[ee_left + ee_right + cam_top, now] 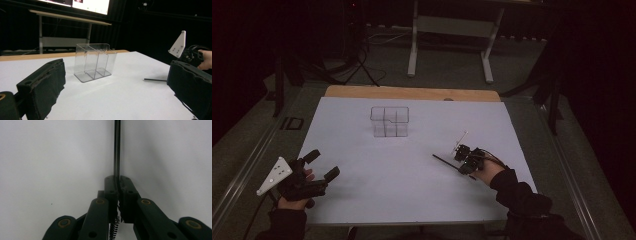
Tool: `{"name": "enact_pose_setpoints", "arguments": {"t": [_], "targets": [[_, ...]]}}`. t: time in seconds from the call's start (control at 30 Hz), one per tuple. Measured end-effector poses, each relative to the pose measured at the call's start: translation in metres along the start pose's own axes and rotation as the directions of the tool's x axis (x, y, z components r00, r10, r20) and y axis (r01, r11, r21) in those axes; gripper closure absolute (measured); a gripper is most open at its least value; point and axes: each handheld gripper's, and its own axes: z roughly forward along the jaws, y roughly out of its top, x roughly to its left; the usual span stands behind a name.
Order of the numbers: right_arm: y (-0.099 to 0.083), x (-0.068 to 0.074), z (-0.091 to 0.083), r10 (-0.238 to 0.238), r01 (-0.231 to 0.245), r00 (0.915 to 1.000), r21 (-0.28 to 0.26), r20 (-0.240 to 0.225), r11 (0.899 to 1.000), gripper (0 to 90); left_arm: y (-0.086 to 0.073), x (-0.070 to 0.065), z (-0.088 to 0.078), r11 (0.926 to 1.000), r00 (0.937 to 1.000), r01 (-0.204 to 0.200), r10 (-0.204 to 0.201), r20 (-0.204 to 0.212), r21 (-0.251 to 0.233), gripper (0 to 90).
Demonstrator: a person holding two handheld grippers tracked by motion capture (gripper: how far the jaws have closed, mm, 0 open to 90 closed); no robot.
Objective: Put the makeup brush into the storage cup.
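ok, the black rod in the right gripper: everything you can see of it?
The rod is thin, straight, dark and slightly glossy, maybe metal or plastic. The right gripper is shut on one end, its fingers pressing it from both sides. The rest runs out ahead of the tips, low along the white table; whether it rests on the surface I can't tell. In the high view it points left from the gripper.

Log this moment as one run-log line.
right gripper: shut on thin black rod, low over white table | left gripper: open, empty | clear organizer: upright, untouched
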Motion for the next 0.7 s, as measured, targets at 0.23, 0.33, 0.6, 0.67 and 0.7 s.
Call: {"name": "enact_pose_setpoints", "arguments": {"t": [0.23, 0.33, 0.6, 0.67, 0.7], "targets": [[-0.001, -0.002, -0.013, -0.014, 0.013, 0.9997, -0.032, -0.021, 0.999, 85.4, 0.001, -0.003, 0.004, 0.9999, 0.9998, -0.003, 0.003, 0.021, 0.011, 2.5], [-0.002, -0.003, -0.016, -0.014, 0.013, 0.9996, -0.047, -0.026, 0.999, 85.5, 0.002, -0.003, 0.006, 0.9999, 0.9997, 0.004, -0.005, 0.025, 0.014, 2.5], [-0.003, 0.0, -0.023, -0.057, 0.055, 0.9978, -0.067, -0.034, 0.996, 85.5, 0.008, -0.008, 0.02, 0.9983, 0.9966, 0.006, -0.011, 0.082, 0.058, 2.6], [-0.004, 0.001, -0.024, -0.059, 0.056, 0.9974, -0.066, -0.042, 0.996, 85.5, 0.01, -0.009, 0.026, 0.9957, 0.9946, 0.008, -0.018, 0.103, 0.092, 4.3], [-0.004, 0.001, -0.025, -0.062, 0.059, 0.9973, -0.07, -0.04, 0.996, 85.5, 0.011, -0.009, 0.029, 0.9944, 0.9928, 0.009, -0.022, 0.118, 0.106, 4.6]]}}
